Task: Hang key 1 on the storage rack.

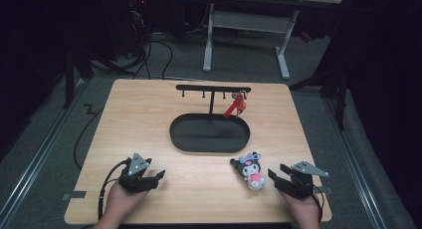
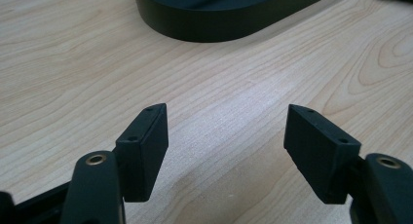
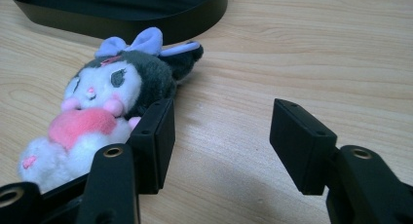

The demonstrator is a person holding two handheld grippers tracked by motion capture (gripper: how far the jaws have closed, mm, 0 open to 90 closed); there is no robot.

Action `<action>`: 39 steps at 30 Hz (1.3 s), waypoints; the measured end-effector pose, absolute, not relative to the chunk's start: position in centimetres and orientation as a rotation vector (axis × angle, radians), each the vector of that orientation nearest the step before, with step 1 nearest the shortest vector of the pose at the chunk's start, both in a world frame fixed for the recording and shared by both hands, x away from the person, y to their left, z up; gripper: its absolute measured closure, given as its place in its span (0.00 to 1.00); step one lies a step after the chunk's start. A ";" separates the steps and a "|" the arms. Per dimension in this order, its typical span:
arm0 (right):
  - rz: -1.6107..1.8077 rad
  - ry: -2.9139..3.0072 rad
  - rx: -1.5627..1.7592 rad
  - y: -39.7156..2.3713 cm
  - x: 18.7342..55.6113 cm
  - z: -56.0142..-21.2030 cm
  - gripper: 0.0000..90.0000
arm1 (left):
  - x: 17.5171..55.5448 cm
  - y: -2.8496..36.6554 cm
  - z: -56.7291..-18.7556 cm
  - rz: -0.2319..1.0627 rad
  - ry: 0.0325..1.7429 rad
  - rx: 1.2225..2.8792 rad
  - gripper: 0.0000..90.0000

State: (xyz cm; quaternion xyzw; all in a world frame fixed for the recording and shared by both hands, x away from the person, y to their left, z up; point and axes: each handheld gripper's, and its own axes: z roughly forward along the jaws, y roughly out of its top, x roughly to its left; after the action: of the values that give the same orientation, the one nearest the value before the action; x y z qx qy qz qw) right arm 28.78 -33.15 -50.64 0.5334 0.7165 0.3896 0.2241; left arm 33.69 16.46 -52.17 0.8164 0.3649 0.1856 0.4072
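A small plush doll (image 1: 250, 171) with a black hood, purple bow and pink heart lies on the wooden table (image 1: 149, 119), near its front right. In the right gripper view the plush doll (image 3: 104, 112) sits just left of the left jaw, outside the gap. My right gripper (image 1: 276, 176) is open beside it, with bare wood between the jaws (image 3: 221, 136). My left gripper (image 1: 158, 176) rests open at the front left, nothing between its jaws (image 2: 226, 141). A black oval tray (image 1: 209, 132) lies mid-table, with a black hook rack (image 1: 213, 89) behind it holding a red charm (image 1: 235, 106).
The black oval tray's rim (image 2: 214, 27) shows ahead of the left gripper, and the tray's rim (image 3: 146, 17) also lies beyond the doll in the right gripper view. A desk frame (image 1: 246, 30) and cables (image 1: 149, 55) stand on the floor behind the table.
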 end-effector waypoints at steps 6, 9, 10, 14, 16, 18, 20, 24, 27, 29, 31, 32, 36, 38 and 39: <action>1.069 1.973 1.494 -33.1 29.0 -50.5 0.46 | 33.8 16.6 -52.2 0.477 0.909 2.055 0.37; 1.073 1.975 1.503 -32.9 29.2 -50.3 0.46 | 33.9 16.8 -52.3 0.463 0.922 2.048 0.37; 1.058 1.970 1.522 -32.9 29.4 -49.8 0.46 | 33.8 16.7 -52.4 0.458 0.919 2.046 0.37; 0.970 1.951 1.593 -32.9 30.2 -49.2 0.48 | 33.5 16.6 -51.9 0.473 0.885 2.042 0.36; 0.925 1.983 1.601 -32.8 30.4 -49.0 0.47 | 33.5 16.6 -51.9 0.474 0.873 2.041 0.36; 0.877 2.011 1.599 -32.5 30.5 -48.8 0.46 | 33.6 16.6 -51.9 0.471 0.872 2.048 0.36; 0.843 2.033 1.598 -32.4 30.5 -48.6 0.45 | 33.7 16.6 -51.8 0.474 0.871 2.034 0.36; 0.771 2.069 1.603 -31.9 30.5 -48.2 0.45 | 33.7 16.5 -51.6 0.465 0.862 2.029 0.36; 0.743 2.096 1.606 -31.7 30.6 -48.1 0.45 | 33.7 16.5 -51.6 0.462 0.858 2.030 0.36; 0.727 2.124 1.619 -31.4 30.7 -47.9 0.45 | 33.7 16.5 -51.6 0.458 0.859 2.030 0.36; 0.689 2.169 1.590 -30.8 30.9 -47.5 0.44 | 33.7 16.5 -51.6 0.459 0.858 2.030 0.36; 0.689 2.169 1.590 -30.8 30.9 -47.5 0.44 | 33.7 16.4 -51.7 0.462 0.859 2.029 0.36; 0.646 2.217 1.604 -30.5 31.4 -46.9 0.42 | 33.7 16.4 -51.7 0.457 0.855 2.038 0.36; 0.623 2.239 1.609 -30.6 31.7 -46.8 0.40 | 33.7 16.4 -51.7 0.460 0.855 2.038 0.36; 0.623 2.239 1.609 -30.6 31.7 -46.8 0.40 | 33.8 16.4 -51.7 0.459 0.856 2.037 0.36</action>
State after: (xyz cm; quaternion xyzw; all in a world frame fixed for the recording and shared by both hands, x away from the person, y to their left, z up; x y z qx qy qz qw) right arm 31.70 -30.64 -46.80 0.5622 0.7823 0.2178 0.1565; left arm 33.78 16.41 -51.75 0.8157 0.3430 0.1837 0.4281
